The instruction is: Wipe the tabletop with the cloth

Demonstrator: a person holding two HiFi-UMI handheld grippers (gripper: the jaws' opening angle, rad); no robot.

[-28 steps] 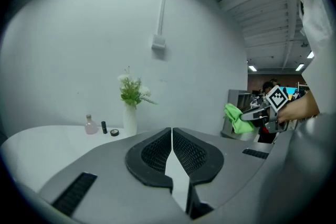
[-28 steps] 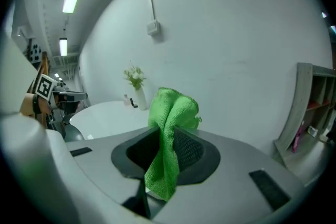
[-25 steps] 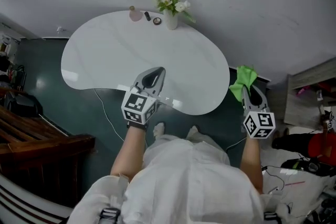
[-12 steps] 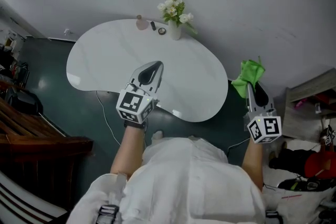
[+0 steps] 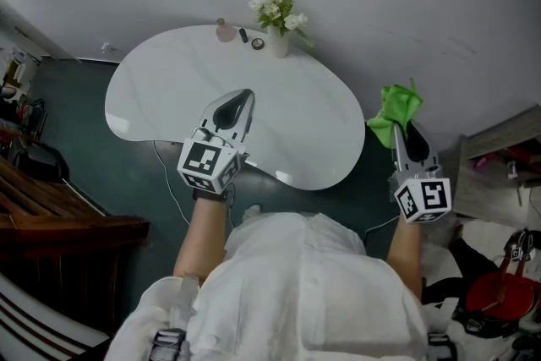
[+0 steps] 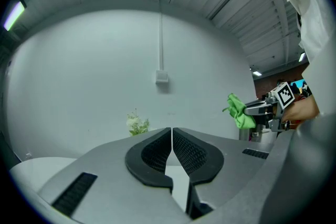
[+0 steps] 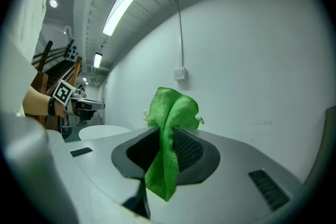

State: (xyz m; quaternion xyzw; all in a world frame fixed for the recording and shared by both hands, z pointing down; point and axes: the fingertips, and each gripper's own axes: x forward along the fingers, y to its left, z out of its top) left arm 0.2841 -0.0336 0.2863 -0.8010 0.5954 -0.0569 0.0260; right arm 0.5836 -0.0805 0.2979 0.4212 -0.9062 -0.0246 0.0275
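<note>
A green cloth (image 5: 395, 113) (image 7: 169, 134) is pinched in my right gripper (image 5: 407, 134) (image 7: 166, 136), which is held in the air to the right of the white kidney-shaped table (image 5: 161, 80), past its edge. The cloth bunches above the jaws and hangs down between them. My left gripper (image 5: 237, 106) (image 6: 171, 136) hovers over the near middle of the tabletop, jaws shut with nothing between them. In the left gripper view the right gripper with the green cloth (image 6: 239, 110) shows at the right.
A white vase of flowers (image 5: 277, 13) stands at the table's far edge by the wall, with small items (image 5: 224, 32) beside it. A cable (image 5: 169, 182) trails on the dark floor in front of the table. Wooden furniture (image 5: 51, 207) stands left, clutter at right.
Both grippers held almost the same pose. The view shifted slightly; my right gripper with the cloth rose a little and stays beside the table's right end.
</note>
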